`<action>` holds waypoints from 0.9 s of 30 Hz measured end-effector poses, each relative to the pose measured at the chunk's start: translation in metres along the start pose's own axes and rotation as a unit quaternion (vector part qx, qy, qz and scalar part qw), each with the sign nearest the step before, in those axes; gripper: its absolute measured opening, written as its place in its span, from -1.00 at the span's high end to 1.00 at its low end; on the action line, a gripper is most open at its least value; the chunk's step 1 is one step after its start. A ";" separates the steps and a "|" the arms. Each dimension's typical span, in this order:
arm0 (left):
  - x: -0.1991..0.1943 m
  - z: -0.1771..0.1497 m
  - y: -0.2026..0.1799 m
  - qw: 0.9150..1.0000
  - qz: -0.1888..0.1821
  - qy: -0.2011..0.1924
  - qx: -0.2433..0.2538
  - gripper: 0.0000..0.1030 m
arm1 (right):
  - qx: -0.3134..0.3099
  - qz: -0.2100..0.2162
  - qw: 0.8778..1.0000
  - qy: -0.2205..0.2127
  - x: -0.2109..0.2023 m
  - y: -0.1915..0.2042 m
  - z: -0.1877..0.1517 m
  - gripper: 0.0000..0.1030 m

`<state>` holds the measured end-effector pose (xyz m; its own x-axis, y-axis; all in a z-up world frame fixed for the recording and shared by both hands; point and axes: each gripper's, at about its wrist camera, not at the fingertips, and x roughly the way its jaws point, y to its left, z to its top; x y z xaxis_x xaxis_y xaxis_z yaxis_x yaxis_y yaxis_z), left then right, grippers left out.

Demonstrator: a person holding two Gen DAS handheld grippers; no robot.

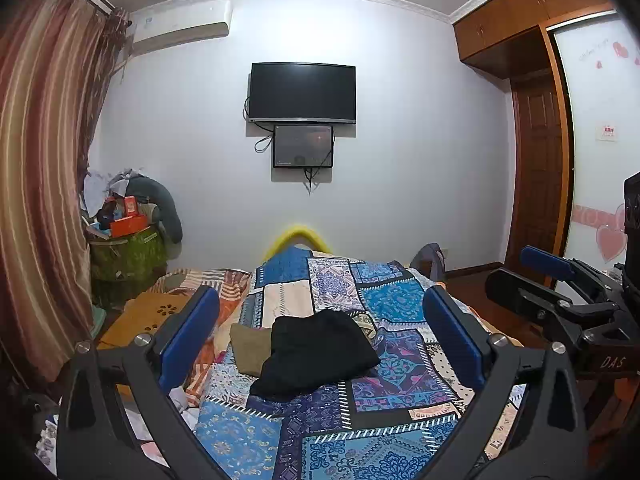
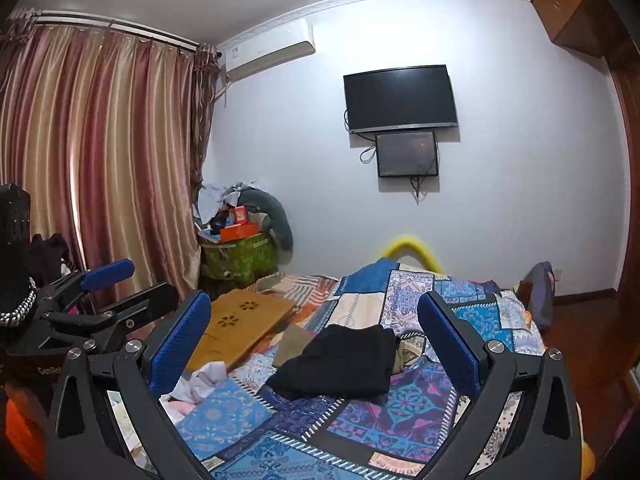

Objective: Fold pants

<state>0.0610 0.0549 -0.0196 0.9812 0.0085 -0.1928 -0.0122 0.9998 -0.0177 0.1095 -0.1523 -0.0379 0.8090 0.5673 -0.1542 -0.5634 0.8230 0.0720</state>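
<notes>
Black pants (image 1: 316,354) lie folded in a compact stack on the blue patchwork bedspread (image 1: 384,304), partly over an olive-brown folded garment (image 1: 250,348). They also show in the right wrist view (image 2: 340,360), with the olive garment (image 2: 294,342) behind them. My left gripper (image 1: 320,336) is open and empty, held above the bed short of the pants. My right gripper (image 2: 314,340) is open and empty, likewise raised before the pants. The right gripper also shows at the right of the left wrist view (image 1: 560,284), and the left gripper at the left of the right wrist view (image 2: 116,284).
A wooden lap tray (image 2: 244,328) lies on the bed's left side, with crumpled white cloth (image 2: 204,378) near it. A cluttered green bin (image 2: 236,256) stands by the curtains (image 2: 100,160). A TV (image 1: 302,92) hangs on the far wall. A wardrobe (image 1: 536,160) stands at the right.
</notes>
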 end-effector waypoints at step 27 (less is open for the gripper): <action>0.009 0.000 0.001 1.000 -0.018 0.011 -0.004 -0.99 | 0.003 -0.005 1.000 0.000 -0.001 -0.001 0.000 -1.00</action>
<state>0.0699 0.0557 -0.0210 0.9766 -0.0275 -0.2133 0.0211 0.9993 -0.0320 0.1088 -0.1537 -0.0380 0.8139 0.5598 -0.1556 -0.5552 0.8283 0.0758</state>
